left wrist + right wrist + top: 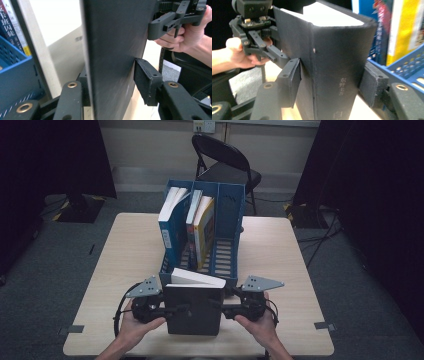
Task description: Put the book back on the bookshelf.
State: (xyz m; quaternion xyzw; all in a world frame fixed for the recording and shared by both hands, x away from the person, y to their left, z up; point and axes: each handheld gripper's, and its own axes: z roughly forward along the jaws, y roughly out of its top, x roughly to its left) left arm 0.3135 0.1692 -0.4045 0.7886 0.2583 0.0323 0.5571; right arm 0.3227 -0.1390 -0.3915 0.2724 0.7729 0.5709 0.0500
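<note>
A thick black hardback book (195,312) stands upright on the wooden table (125,265), just in front of a blue file rack (227,220). Its white pages fan open at the top. My right gripper (332,82) has both pads pressed on the spine side of the black book (332,50), on the book's right in the high view (217,310). My left gripper (112,82) straddles the opposite edge of the black book (115,37). Its near pad (147,82) stands angled off the cover with a gap lower down; its far pad is hidden.
The rack holds a blue-covered book (172,227) and a yellow one (205,227); its right-hand slot has no book in it. A black folding chair (225,162) stands beyond the table. Bare tabletop lies on both sides of the rack.
</note>
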